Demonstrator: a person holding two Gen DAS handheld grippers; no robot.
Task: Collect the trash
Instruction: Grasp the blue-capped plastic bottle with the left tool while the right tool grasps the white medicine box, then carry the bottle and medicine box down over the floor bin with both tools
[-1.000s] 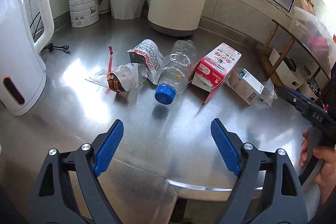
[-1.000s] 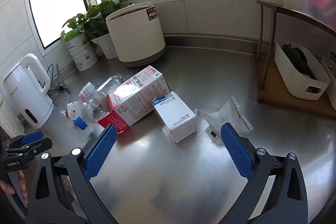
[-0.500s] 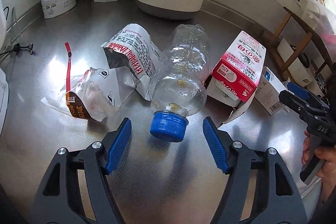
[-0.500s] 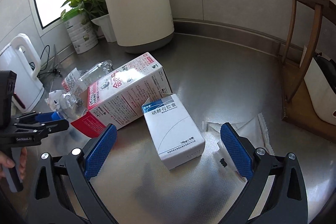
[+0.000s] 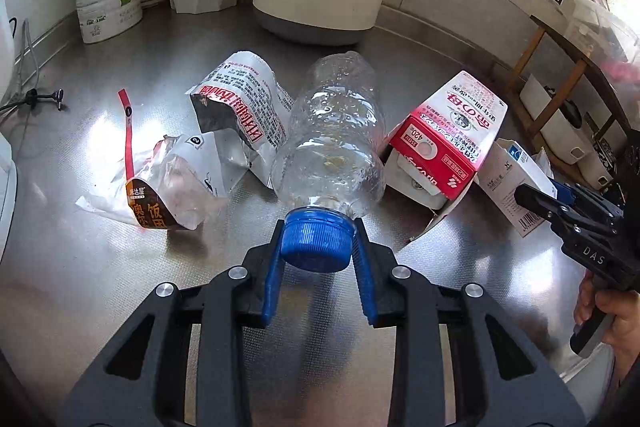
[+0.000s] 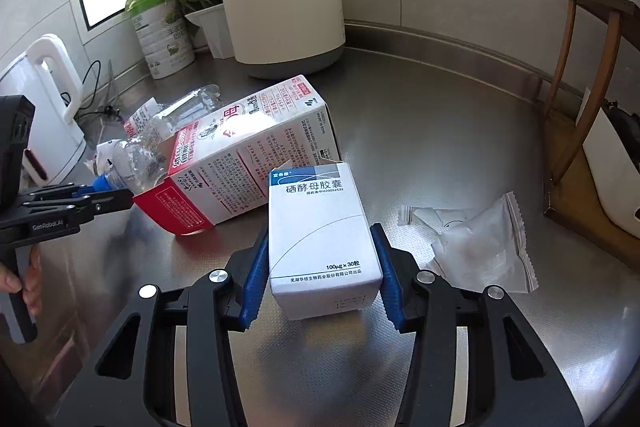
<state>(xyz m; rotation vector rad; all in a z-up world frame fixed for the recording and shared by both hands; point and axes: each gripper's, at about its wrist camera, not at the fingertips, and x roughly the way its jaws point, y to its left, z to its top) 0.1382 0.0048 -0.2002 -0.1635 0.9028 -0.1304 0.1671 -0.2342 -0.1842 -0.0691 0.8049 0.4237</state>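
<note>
On the steel counter, at six o'clock, the left gripper has just closed on the bottle by its cap alone, the right gripper on the white box; the bottle may swing loose.

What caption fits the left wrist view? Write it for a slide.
Left gripper, jaws just closing, pinches the clear bottle by its blue cap.

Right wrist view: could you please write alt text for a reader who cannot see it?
The right gripper has just closed its blue pads on a small white box lying on a steel counter. A red and white carton lies beside the box, and a white wrapper lies on the other side.
</note>
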